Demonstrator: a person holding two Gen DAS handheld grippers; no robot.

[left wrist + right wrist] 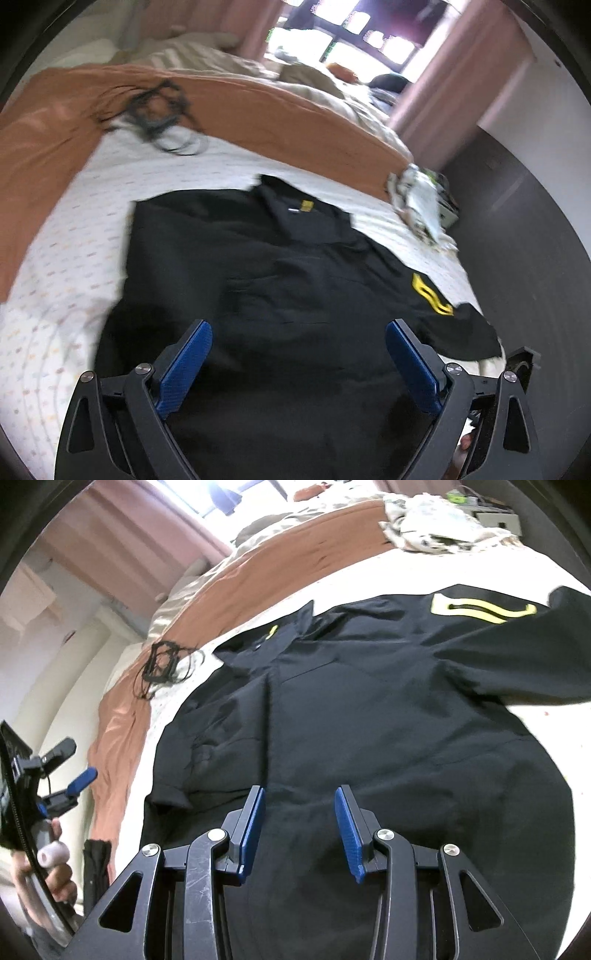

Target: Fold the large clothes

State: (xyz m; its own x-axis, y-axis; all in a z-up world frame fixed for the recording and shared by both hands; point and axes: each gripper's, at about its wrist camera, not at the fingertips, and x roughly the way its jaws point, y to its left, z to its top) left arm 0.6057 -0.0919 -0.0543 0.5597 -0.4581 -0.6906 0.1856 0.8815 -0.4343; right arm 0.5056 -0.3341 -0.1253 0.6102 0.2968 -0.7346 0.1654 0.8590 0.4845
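A large black collared shirt (280,280) with a yellow sleeve emblem (430,295) lies spread flat on the white patterned bed sheet (66,280). It also shows in the right wrist view (388,709), collar far left, emblem sleeve (484,609) at the far right. My left gripper (298,328) is open and empty, hovering over the shirt's lower part. My right gripper (299,794) is open and empty, above the shirt's hem area. The left gripper (79,775) and the hand holding it show at the left edge of the right wrist view.
An orange blanket (258,107) lies along the far side of the bed. A black tangle of cord (159,110) rests at its edge. A crumpled light patterned cloth (421,199) sits at the bed's far corner. Dark floor (517,240) lies to the right. Pink curtains and a window are behind.
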